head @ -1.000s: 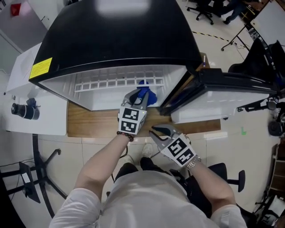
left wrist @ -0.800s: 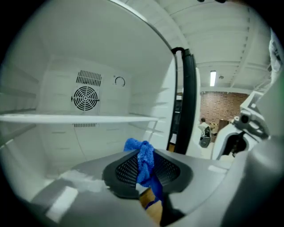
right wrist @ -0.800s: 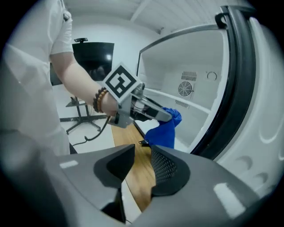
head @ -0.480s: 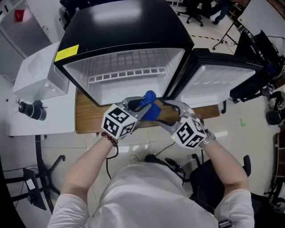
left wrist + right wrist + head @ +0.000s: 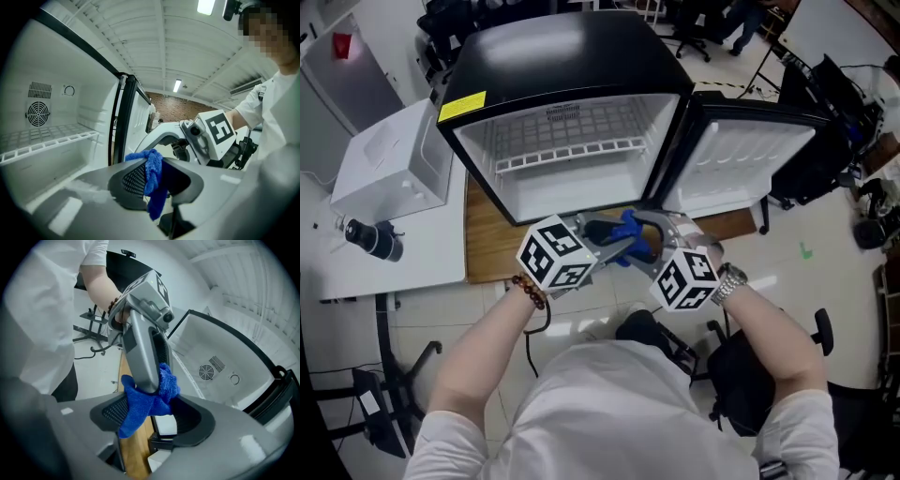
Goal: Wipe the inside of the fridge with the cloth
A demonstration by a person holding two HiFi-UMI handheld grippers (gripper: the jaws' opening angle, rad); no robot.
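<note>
Before the fridge (image 5: 572, 56), left gripper (image 5: 614, 246) tight on the cloth (image 5: 627, 225), right gripper (image 5: 641, 238) with just-opened jaws wide around it.

A white desk (image 5: 337, 272) stands on pale floor tiles (image 5: 441, 314), with office chairs (image 5: 694, 37) beyond, possibly a brick wall (image 5: 187, 108).

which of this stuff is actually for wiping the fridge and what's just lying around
For the job: blue cloth, open fridge, left tool gripping the cloth.
Just lying about: white box, camera on the white table.
</note>
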